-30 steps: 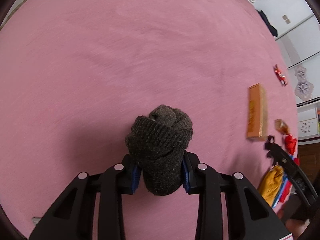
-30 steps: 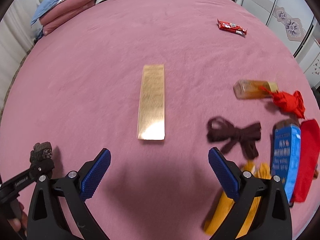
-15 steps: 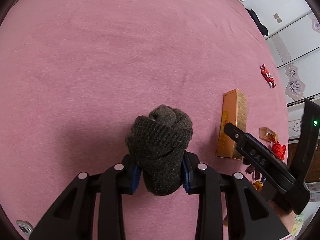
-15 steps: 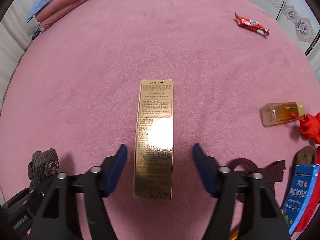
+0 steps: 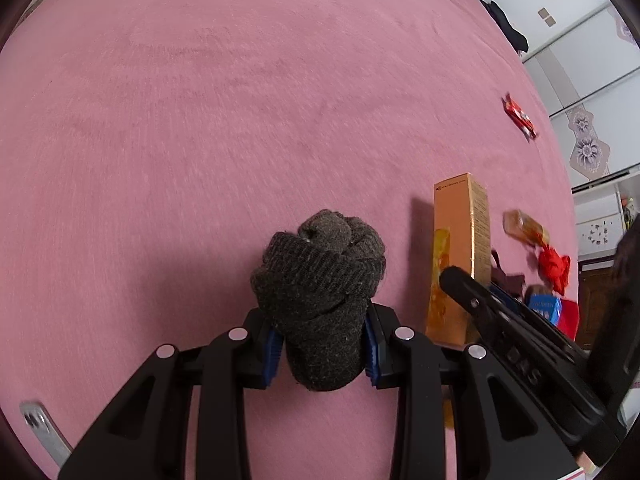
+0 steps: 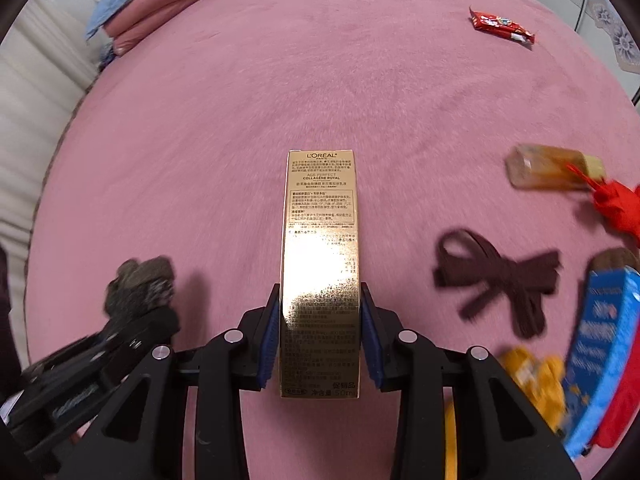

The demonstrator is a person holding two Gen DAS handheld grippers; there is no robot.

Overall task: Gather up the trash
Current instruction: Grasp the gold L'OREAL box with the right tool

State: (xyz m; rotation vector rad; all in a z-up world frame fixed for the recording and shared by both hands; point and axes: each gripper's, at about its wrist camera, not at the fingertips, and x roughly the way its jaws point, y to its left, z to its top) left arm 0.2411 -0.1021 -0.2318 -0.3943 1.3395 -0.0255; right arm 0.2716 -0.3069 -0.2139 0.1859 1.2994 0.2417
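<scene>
My left gripper (image 5: 320, 344) is shut on a dark grey rolled sock (image 5: 320, 280) and holds it over the pink bedspread (image 5: 200, 120). My right gripper (image 6: 320, 340) is shut on the near end of a long gold L'Oreal carton (image 6: 320, 264). The carton (image 5: 460, 248) also shows in the left wrist view, just right of the sock. The left gripper with the sock (image 6: 140, 280) shows at the left of the right wrist view. A red candy wrapper (image 6: 500, 28) lies far back on the right.
A small amber bottle (image 6: 552, 168), a red cloth (image 6: 616, 208), a dark brown bow (image 6: 500, 280), a blue box (image 6: 600, 352) and a yellow item (image 6: 536, 376) lie at the right. Folded clothes (image 6: 152, 4) are piled at the far left edge.
My right gripper moved forward over the gold carton and closed on it. The left gripper kept its hold on the sock and shifted closer to the carton.
</scene>
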